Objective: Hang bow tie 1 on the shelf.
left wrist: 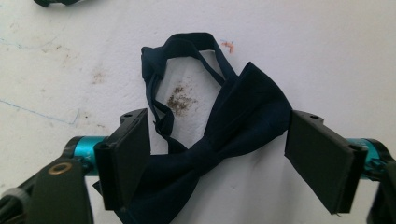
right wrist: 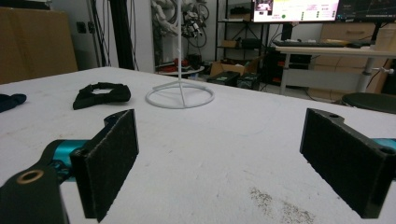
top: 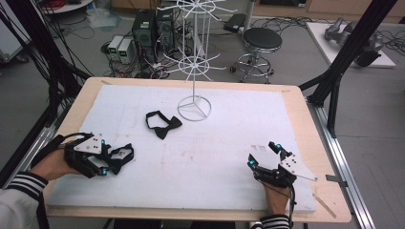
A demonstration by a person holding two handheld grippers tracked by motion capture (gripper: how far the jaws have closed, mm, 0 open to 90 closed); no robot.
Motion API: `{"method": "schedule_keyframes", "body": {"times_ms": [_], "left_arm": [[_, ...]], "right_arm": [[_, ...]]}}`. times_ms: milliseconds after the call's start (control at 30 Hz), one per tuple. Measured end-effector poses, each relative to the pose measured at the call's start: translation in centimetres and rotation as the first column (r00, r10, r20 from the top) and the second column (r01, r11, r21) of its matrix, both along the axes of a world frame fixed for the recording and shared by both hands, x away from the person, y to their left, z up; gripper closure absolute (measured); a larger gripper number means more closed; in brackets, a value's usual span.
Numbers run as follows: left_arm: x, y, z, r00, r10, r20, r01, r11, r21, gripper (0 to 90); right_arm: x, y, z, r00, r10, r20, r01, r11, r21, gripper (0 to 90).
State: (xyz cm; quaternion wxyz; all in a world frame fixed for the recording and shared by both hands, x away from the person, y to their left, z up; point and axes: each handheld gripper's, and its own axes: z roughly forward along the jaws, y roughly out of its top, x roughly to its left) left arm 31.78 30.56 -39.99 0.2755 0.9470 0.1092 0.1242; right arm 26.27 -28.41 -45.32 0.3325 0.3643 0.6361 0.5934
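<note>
- Left tool (top: pixel 106 161): held low at the near left of the table, pointing toward the table's middle, its grey three-cornered plate facing up.
- Left tool jaws: set apart in the left gripper view (left wrist: pixel 217 158), with dark cloth lying between them; one pad overlaps the cloth edge, the other stands just clear of it.
- Left forearm: enters from the bottom left corner in a striped sleeve, hand wrapped around the tool body.
- Right tool (top: pixel 262 153): held low at the near right, pointing away from the person.
- Right tool jaws: wide apart in the right gripper view (right wrist: pixel 219 158), nothing between the pads.
- Right hand: grips the tool from below, striped cuff at the bottom edge.
</note>
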Motion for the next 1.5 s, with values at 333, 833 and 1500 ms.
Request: {"method": "schedule_keyframes", "body": {"times_ms": [333,833,1500], "left_arm": [[0.1,0.1,-0.6,0.998,-0.048,-0.042,0.05,0.9974,0.052,32.2],[1.0,-0.2,-1.2,0.9966,-0.041,-0.071,0.048,0.9951,0.087,42.9],[1.3,0.3,-1.5,0.9949,0.023,-0.098,-0.016,0.9971,0.074,74.2]], "right_arm": [[0.0,0.0,0.0,1.0,-0.001,-0.003,0.001,1.0,0.004,11.0],[0.0,0.0,0.0,1.0,-0.001,-0.005,0.001,1.0,0.009,11.0],[0.0,-0.1,0.0,1.0,-0.007,0.002,0.007,1.0,0.009,11.0]]}}
